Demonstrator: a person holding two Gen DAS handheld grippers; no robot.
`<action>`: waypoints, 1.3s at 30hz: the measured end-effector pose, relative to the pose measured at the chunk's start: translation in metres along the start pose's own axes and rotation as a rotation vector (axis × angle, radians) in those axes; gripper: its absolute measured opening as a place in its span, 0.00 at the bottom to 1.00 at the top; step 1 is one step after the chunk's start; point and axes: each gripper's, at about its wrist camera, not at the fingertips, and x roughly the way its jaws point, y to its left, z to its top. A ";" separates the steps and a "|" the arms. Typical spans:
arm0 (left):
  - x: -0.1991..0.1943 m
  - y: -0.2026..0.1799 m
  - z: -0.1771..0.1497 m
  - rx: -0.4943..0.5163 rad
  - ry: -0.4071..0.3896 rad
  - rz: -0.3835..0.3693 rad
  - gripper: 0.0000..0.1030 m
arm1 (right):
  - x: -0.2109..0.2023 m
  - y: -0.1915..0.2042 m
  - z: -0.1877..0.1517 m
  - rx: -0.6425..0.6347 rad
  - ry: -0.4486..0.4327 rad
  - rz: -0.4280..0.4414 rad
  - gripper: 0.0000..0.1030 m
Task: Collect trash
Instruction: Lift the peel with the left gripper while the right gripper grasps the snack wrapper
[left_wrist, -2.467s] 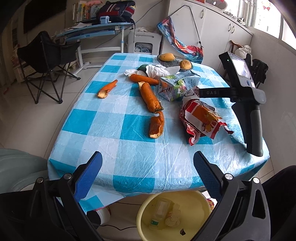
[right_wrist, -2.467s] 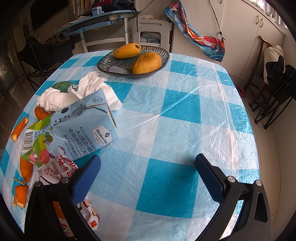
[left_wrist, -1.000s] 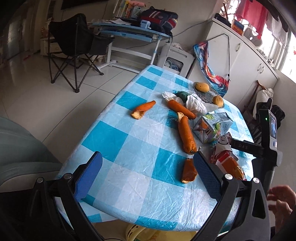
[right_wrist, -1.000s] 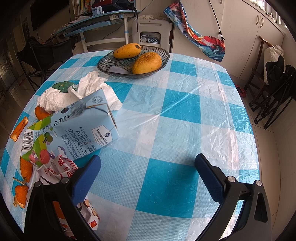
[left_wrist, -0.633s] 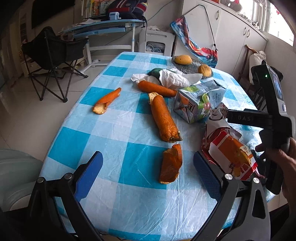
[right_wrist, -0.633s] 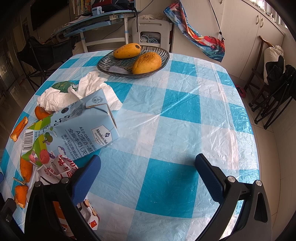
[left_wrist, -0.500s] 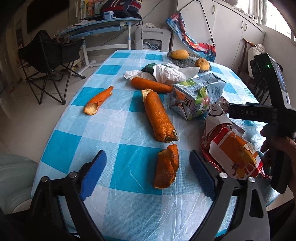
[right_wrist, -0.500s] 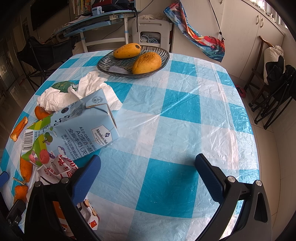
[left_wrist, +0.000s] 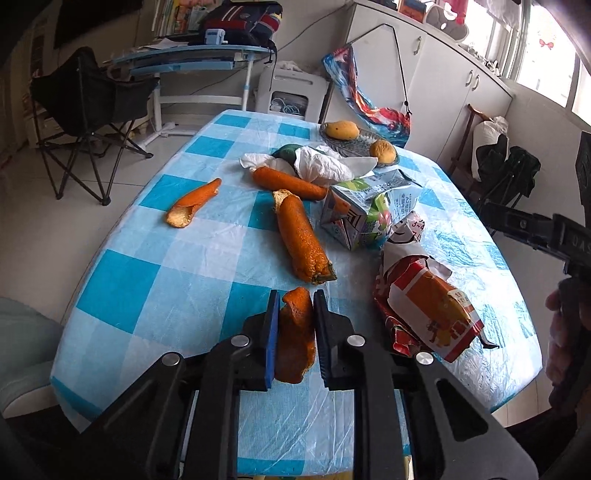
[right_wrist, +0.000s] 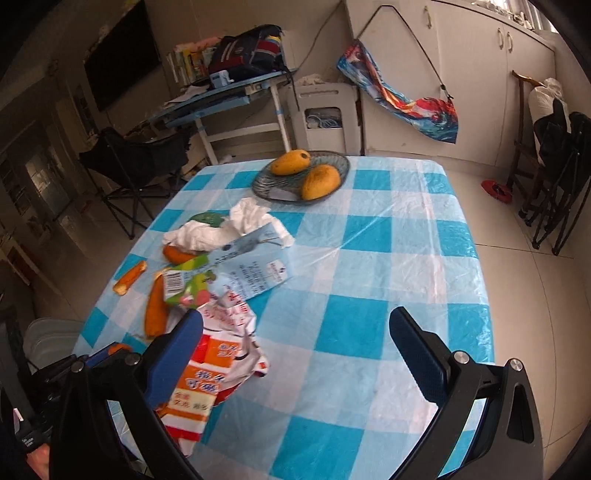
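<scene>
My left gripper (left_wrist: 294, 302) had its jaws closing around a short piece of orange peel (left_wrist: 295, 334) near the front edge of the tabletop (left_wrist: 192, 280), the peel standing between the two blue pads with both pads against its sides. Just beyond it lay a longer rolled peel (left_wrist: 301, 238), with another long peel (left_wrist: 286, 182) farther back and a curled strip (left_wrist: 192, 205) off to the left, well apart from the rest. A squashed milk carton (left_wrist: 365, 210) rested to the right of the long peel, touching a torn red and orange wrapper (left_wrist: 424, 310) that lay nearer to me. Crumpled white tissue (left_wrist: 317, 166) sat behind the carton, in front of a glass dish (right_wrist: 301, 171) holding two mangoes (right_wrist: 319, 181). My right gripper (right_wrist: 295, 350) hung above the tabletop with its jaws spread wide and nothing between them, its left pad above the wrapper, over a blue and white checked cloth (right_wrist: 388, 258).
</scene>
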 end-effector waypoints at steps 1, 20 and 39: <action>-0.003 0.003 -0.002 -0.007 -0.007 0.001 0.17 | 0.005 0.008 -0.003 -0.007 0.021 0.022 0.94; -0.026 0.021 -0.010 -0.059 -0.043 -0.011 0.17 | 0.049 0.044 -0.031 -0.146 0.134 -0.024 0.47; -0.039 0.013 -0.014 -0.027 -0.086 -0.046 0.17 | -0.027 0.042 -0.047 -0.005 0.022 0.214 0.31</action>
